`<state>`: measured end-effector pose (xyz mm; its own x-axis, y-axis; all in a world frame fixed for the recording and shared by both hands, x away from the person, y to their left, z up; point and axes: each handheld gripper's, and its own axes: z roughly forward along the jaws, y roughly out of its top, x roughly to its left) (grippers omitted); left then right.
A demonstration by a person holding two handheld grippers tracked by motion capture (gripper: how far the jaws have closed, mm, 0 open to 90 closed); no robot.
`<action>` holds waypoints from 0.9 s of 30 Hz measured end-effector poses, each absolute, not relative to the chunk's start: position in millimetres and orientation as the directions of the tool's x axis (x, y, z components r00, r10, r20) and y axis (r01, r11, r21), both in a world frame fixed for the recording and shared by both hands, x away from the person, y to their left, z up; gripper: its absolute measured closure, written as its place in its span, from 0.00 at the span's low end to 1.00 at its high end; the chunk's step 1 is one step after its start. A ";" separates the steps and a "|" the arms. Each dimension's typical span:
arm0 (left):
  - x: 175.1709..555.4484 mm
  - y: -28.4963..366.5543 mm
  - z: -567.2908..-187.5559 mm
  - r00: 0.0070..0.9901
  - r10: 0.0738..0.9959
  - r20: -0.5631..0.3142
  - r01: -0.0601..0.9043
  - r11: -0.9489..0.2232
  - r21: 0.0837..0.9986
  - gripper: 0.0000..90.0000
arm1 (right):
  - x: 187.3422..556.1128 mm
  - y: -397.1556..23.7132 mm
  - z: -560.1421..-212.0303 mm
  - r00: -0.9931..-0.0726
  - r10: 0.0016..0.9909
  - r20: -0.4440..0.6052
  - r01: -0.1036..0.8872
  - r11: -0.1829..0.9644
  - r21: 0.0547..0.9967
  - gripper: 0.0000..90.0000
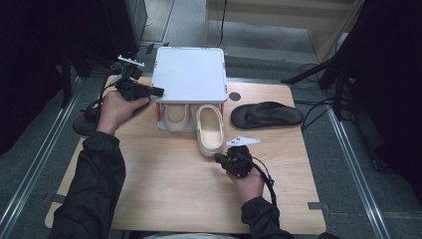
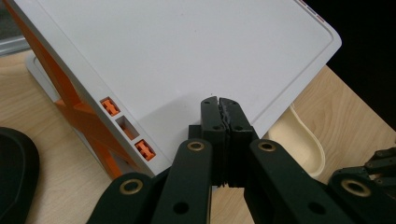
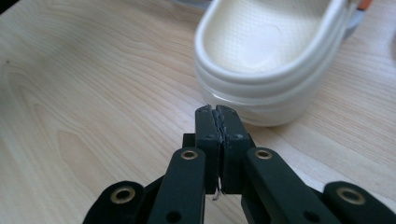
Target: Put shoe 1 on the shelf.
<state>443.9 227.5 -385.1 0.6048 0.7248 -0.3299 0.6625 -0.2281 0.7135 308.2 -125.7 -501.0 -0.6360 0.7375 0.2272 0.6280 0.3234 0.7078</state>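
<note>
The right gripper [image 3: 218, 112] has its two black jaws pressed together with nothing between them, its tips just short of the rounded end of a cream slipper [image 3: 275, 60] that lies on the pale wooden surface [image 3: 93, 93]. In the high view this gripper [image 1: 219, 157] sits near the slipper's [image 1: 209, 130] closer end, while the slipper's far end reaches under a white rack [image 1: 189, 74] with orange struts. A second cream slipper [image 1: 175, 115] lies beneath the rack's flat top, largely hidden by it. The left gripper [image 2: 219, 103] is likewise pressed shut on nothing, its tips over the rack's white top [image 2: 187, 56] near its edge; in the high view it [image 1: 158, 91] meets the rack's left side. A black sandal [image 1: 266, 115] rests to the right of the rack, apart from the slippers, and a dark rounded shape at the left edge of the left gripper view is cut off and hard to identify. No brand, label or readable writing shows on the slippers, rack or sandal. The room around the surface is dark, and the person's sleeves are cut off at the bottom of the high view.
</note>
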 end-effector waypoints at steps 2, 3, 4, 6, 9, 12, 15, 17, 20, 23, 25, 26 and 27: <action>443.8 227.4 -385.0 0.606 0.725 -0.329 0.662 -0.230 0.713 1.00 | 310.9 -127.7 -504.1 -0.626 0.745 0.228 0.636 0.320 0.702 0.99; 443.8 227.4 -385.0 0.606 0.725 -0.329 0.662 -0.230 0.713 1.00 | 310.9 -127.7 -504.1 -0.626 0.745 0.228 0.636 0.320 0.702 0.99; 443.8 227.3 -385.1 0.607 0.723 -0.330 0.662 -0.230 0.713 1.00 | 312.0 -128.0 -505.0 -0.621 0.750 0.227 0.639 0.316 0.701 0.99; 443.9 227.3 -385.1 0.607 0.723 -0.330 0.662 -0.230 0.713 1.00 | 316.4 -127.9 -506.4 -0.612 0.757 0.229 0.644 0.310 0.699 0.99; 443.9 227.4 -385.1 0.607 0.723 -0.330 0.662 -0.231 0.713 1.00 | 321.9 -125.3 -507.7 -0.610 0.759 0.229 0.648 0.311 0.695 1.00; 443.8 227.5 -385.1 0.605 0.725 -0.330 0.662 -0.229 0.713 1.00 | 325.3 -123.1 -507.8 -0.612 0.759 0.223 0.643 0.314 0.698 1.00; 443.8 227.2 -385.0 0.607 0.724 -0.328 0.662 -0.231 0.713 1.00 | 327.4 -122.3 -506.7 -0.612 0.760 0.217 0.641 0.317 0.699 1.00; 443.7 227.2 -385.0 0.607 0.724 -0.328 0.662 -0.231 0.713 1.00 | 331.0 -121.1 -505.8 -0.611 0.763 0.212 0.642 0.320 0.697 1.00; 443.5 227.3 -384.9 0.609 0.719 -0.335 0.665 -0.232 0.710 1.00 | 339.8 -119.2 -506.2 -0.608 0.763 0.221 0.651 0.318 0.689 1.00; 443.3 227.0 -384.9 0.609 0.720 -0.334 0.664 -0.232 0.710 1.00 | 343.8 -118.3 -505.8 -0.608 0.762 0.223 0.646 0.312 0.697 1.00; 443.5 227.1 -384.9 0.609 0.719 -0.334 0.664 -0.232 0.711 1.00 | 350.6 -116.5 -507.2 -0.599 0.766 0.233 0.652 0.297 0.698 1.00; 443.5 227.2 -384.9 0.609 0.719 -0.334 0.664 -0.233 0.710 1.00 | 353.2 -115.5 -507.8 -0.597 0.767 0.235 0.653 0.294 0.698 1.00; 443.3 227.0 -384.9 0.608 0.720 -0.334 0.665 -0.232 0.710 1.00 | 355.4 -114.8 -508.1 -0.598 0.766 0.235 0.651 0.293 0.700 1.00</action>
<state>443.3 227.0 -384.9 0.6082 0.7203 -0.3337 0.6645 -0.2320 0.7103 355.4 -114.8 -508.1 -0.5980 0.7662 0.2350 0.6510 0.2933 0.7001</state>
